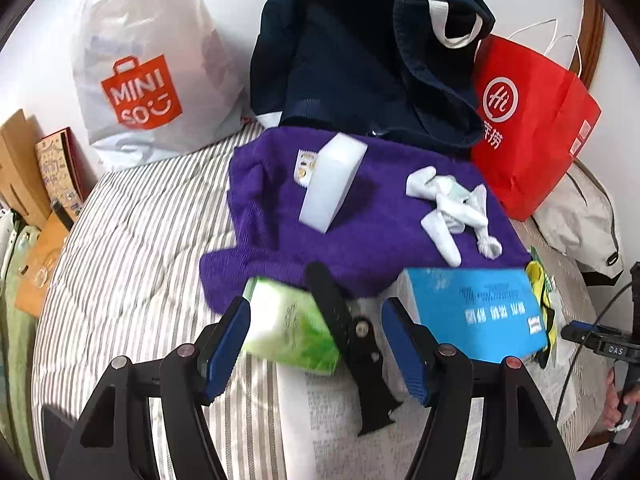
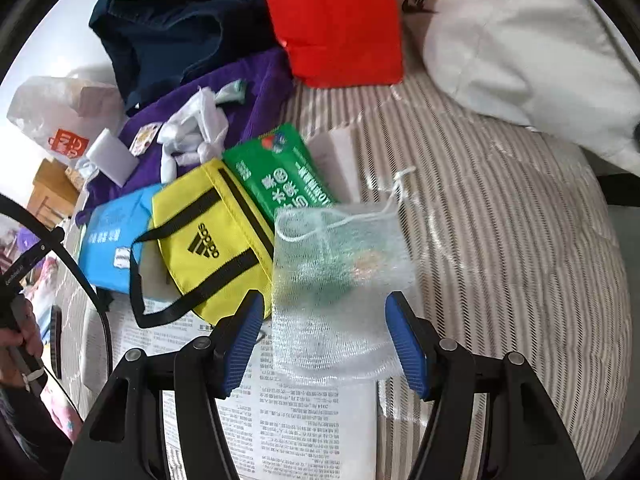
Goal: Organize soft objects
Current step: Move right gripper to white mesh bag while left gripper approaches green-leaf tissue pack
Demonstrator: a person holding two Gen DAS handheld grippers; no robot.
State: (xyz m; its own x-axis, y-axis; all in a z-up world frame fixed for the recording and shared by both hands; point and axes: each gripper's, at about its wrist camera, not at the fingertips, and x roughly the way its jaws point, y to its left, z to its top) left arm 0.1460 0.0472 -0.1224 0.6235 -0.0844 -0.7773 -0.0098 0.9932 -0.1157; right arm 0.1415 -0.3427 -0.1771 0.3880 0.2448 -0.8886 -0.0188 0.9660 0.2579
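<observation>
- One purple towel point(image 1: 360, 232) lies spread on the striped bedcover point(image 1: 132, 248), in front of one dark navy bag point(image 1: 360, 60); it carries one white rectangular block point(image 1: 332, 182), one small patterned packet point(image 1: 304, 168) just beside that block, and one tangle of white socks point(image 1: 452, 212), whose number cannot be counted.
- One green tissue pack point(image 1: 292, 328) sits at the towel's near edge, close to the left finger of the left gripper point(image 1: 316, 352); one black folding tool point(image 1: 352, 340) lies between the fingers, on one sheet of newspaper point(image 1: 332, 412).
- The left gripper's two blue-padded jaws stand apart and clasp nothing; whether a pad touches the tissue pack cannot be told.
- One light blue packet point(image 1: 480, 312) lies to the right of that gripper, partly over the towel's corner.
- One white mesh drawstring pouch point(image 2: 340, 280) rests on the newspaper and bedcover, ahead of and partly between the fingers of the right gripper point(image 2: 324, 340); its jaws are spread and press on nothing.
- One yellow pouch with black straps point(image 2: 212, 248) lies just left of the mesh pouch, and one green printed packet point(image 2: 280, 172) lies behind both.
- One red paper bag point(image 1: 532, 128) stands to the right of the navy bag; one white plastic shopping bag with an orange logo point(image 1: 148, 68) stands to its left.
- One pale cloth bag point(image 2: 520, 40) lies at the bed's far right.
- One hand point(image 2: 24, 332) of the person grips the other tool's handle at the left edge of the right wrist view.
</observation>
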